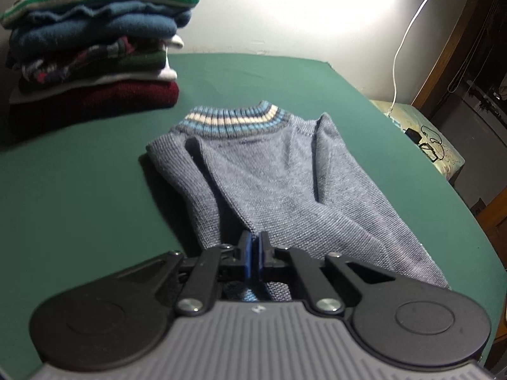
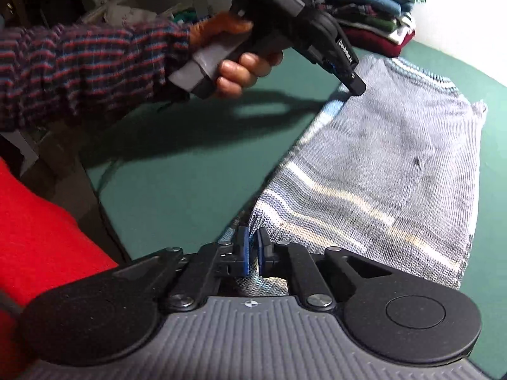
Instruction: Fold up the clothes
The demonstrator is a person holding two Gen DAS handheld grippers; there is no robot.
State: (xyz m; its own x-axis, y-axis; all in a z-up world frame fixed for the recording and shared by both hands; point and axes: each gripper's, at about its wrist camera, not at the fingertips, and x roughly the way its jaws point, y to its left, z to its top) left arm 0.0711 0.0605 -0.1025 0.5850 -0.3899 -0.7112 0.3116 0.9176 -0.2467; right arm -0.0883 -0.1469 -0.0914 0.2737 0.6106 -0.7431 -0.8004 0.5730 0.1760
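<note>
2 grippers [image 2: 356,87] [image 2: 252,243], 1 sweater [image 1: 279,183]

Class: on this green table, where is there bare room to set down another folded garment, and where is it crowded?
Free: the green table between the grey sweater and the stack of folded clothes. Crowded: the stack's corner, and the sweater's near hem, where both grippers are.

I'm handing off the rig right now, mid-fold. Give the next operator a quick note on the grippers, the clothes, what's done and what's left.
Left gripper: shut on the grey sweater at its near hem.
Right gripper: shut on the same hem, at its other corner.
Sweater lies flat on the green table, sleeves already folded in.
Folded stack sits at the far corner.
Left: fold hem toward the striped collar, then stack.
</note>
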